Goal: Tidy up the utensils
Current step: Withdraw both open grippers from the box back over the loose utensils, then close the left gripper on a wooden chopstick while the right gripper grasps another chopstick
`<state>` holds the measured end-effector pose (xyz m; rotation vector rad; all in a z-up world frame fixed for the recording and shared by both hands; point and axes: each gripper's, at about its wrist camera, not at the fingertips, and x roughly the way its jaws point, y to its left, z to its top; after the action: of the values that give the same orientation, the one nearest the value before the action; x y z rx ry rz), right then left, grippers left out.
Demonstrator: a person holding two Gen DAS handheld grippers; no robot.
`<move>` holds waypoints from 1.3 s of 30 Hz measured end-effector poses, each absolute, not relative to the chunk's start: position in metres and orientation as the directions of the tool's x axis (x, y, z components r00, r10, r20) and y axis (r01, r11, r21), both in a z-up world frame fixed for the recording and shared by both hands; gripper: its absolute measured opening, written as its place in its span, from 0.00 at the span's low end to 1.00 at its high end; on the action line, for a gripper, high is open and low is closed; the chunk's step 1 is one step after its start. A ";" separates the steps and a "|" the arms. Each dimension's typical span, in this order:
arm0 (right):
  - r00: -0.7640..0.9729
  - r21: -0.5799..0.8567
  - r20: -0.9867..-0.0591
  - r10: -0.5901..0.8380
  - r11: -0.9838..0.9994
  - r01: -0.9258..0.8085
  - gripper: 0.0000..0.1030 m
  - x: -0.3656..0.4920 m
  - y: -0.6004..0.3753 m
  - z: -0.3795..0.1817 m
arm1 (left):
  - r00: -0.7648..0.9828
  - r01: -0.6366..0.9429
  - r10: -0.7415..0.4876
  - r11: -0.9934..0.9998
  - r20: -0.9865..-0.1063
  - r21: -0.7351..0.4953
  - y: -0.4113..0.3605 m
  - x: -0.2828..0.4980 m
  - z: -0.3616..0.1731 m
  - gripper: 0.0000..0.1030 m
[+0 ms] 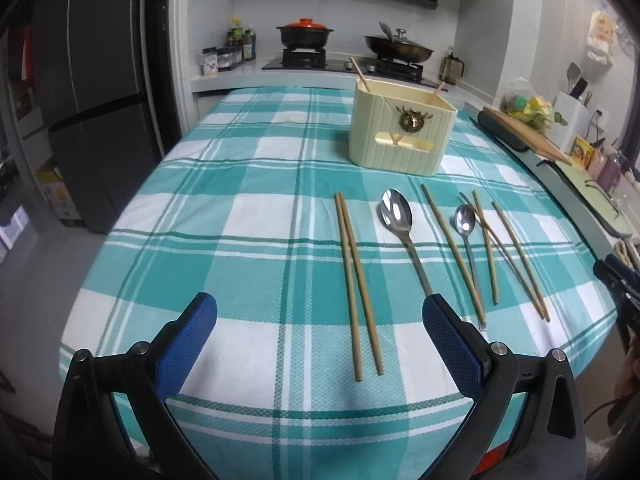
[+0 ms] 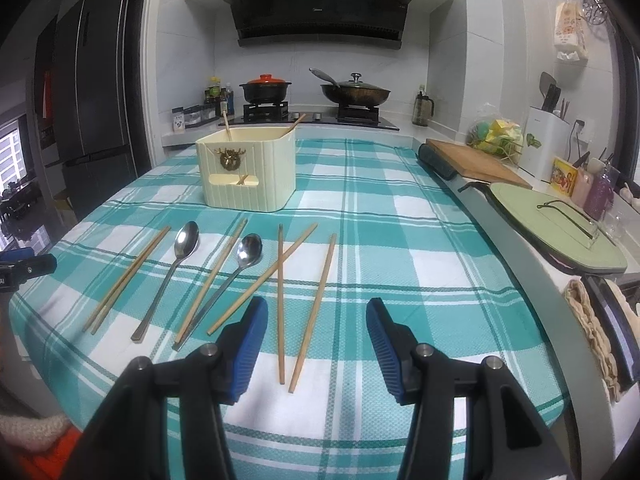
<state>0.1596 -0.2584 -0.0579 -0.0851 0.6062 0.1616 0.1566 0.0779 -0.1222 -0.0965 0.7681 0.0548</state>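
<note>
On the teal checked tablecloth [image 1: 248, 216] lie several wooden chopsticks and two steel spoons. In the left wrist view a pair of chopsticks [image 1: 358, 284] lies just ahead of my left gripper [image 1: 320, 312], which is open and empty. To its right are a large spoon [image 1: 400, 224] and a small spoon [image 1: 466, 226]. A cream utensil holder [image 1: 402, 128] with two chopsticks in it stands behind. In the right wrist view my right gripper [image 2: 317, 316] is open above the near ends of two chopsticks [image 2: 308, 312]. The holder [image 2: 248, 170] stands at the back left.
A stove with a black pot [image 2: 265, 88] and a wok [image 2: 355, 94] stands behind the table. A wooden cutting board [image 2: 476, 164] and a green lidded tray [image 2: 560, 228] lie along the counter on the right. A dark fridge [image 1: 96, 112] stands at the left.
</note>
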 end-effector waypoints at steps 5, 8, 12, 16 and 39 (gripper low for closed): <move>0.795 -0.020 -0.598 0.102 0.990 -0.142 0.51 0.167 -0.267 -0.064 | 0.697 -0.115 0.022 0.990 -0.717 -0.081 0.088 0.163 -0.135 1.00; 0.777 -0.003 -0.619 0.111 0.990 -0.144 0.51 0.172 -0.266 -0.070 | 0.681 -0.125 0.024 0.989 -0.732 -0.083 0.093 0.170 -0.142 1.00; 0.755 0.002 -0.645 0.121 0.988 -0.157 0.47 0.179 -0.261 -0.077 | 0.662 -0.142 0.041 0.987 -0.749 -0.071 0.100 0.183 -0.151 1.00; 0.737 0.003 -0.664 0.124 0.987 -0.163 0.45 0.186 -0.258 -0.083 | 0.638 -0.133 0.044 0.990 -0.769 -0.054 0.102 0.201 -0.160 1.00; 0.711 0.044 -0.691 0.130 0.989 -0.139 0.44 0.196 -0.266 -0.091 | 0.535 -0.064 0.075 0.997 -0.841 0.048 0.086 0.259 -0.206 1.00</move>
<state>0.1959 -0.2662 -0.0909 -0.0117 0.7656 0.1490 0.2588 0.0859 -0.2059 0.0121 1.0023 0.0827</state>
